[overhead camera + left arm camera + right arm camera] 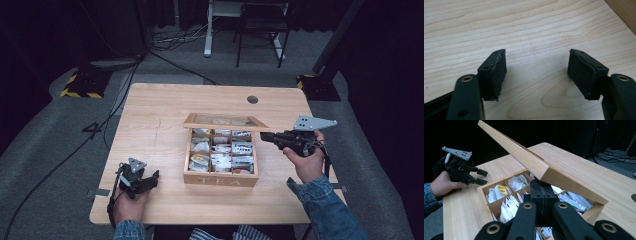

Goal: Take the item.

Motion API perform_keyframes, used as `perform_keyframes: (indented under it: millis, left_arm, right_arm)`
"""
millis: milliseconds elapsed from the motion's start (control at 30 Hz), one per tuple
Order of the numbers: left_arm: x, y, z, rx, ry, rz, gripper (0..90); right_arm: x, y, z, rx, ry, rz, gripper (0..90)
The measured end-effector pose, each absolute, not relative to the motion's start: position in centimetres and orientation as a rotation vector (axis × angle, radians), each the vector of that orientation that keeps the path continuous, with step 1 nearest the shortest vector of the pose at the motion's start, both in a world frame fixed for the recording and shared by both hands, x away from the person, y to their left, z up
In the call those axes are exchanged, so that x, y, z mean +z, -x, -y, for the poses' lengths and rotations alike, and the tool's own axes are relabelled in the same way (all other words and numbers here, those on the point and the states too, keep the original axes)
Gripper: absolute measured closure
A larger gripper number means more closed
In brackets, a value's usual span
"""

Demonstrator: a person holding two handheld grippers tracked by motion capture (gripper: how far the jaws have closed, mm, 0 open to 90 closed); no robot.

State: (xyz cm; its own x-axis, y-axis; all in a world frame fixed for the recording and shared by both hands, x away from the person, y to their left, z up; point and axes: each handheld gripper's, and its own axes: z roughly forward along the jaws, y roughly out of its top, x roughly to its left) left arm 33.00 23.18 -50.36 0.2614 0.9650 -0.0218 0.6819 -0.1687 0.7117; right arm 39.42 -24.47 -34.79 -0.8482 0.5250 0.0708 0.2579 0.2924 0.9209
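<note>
The bench (pixel 150 115) carries a wooden tea box (pixel 220 178) near its middle, its compartments packed with tea bags (pixel 221 156). The hinged lid (pixel 529 160) is tilted partly up, and the right gripper (pixel 541 195), jaws clenched together with nothing between them, presses under its front edge. The lid looks stiff, light and smooth, best pushed at that edge. The left gripper (pixel 150 181) rests near the box's left side, jaws released and spread over bare wood.

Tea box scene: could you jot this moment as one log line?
left gripper: open, empty, over table | right gripper: shut, under lid | tea box: lid partly raised
</note>
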Motion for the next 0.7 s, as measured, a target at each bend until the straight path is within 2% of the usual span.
perform_keyframes:
  millis: [67,300,367,400,467,600,700]
  left_arm:
    - [-50.3,-32.8,-23.0,0.615,-1.896,-1.543,33.2]
    - [-50.1,-32.6,-23.0,0.594,-1.896,-1.547,36.3]
    - [-49.8,-32.6,-23.1,0.564,-1.913,-1.545,54.5]
    - [-49.2,-32.6,-23.3,0.502,-1.95,-1.521,54.1]
    - [-48.6,-32.2,-23.3,0.509,-1.968,-1.479,53.5]
    - [-46.8,-31.6,-23.3,0.426,-1.952,-1.423,54.5]
    - [-45.2,-31.1,-22.9,0.41,-1.968,-1.35,55.1]
  right_arm:
    - [-34.8,-39.4,24.5,1.579,-0.723,-2.317,90.0]
    - [-34.8,-39.4,24.6,1.591,-0.724,-2.309,90.0]
    - [-34.8,-39.4,24.6,1.598,-0.726,-2.307,90.0]
    - [-34.9,-39.5,24.6,1.599,-0.727,-2.306,90.0]
    - [-34.9,-39.5,24.7,1.605,-0.729,-2.303,90.0]
    - [-34.8,-39.5,24.9,1.612,-0.733,-2.295,90.0]
    - [-34.8,-39.5,25.0,1.616,-0.733,-2.292,90.0]
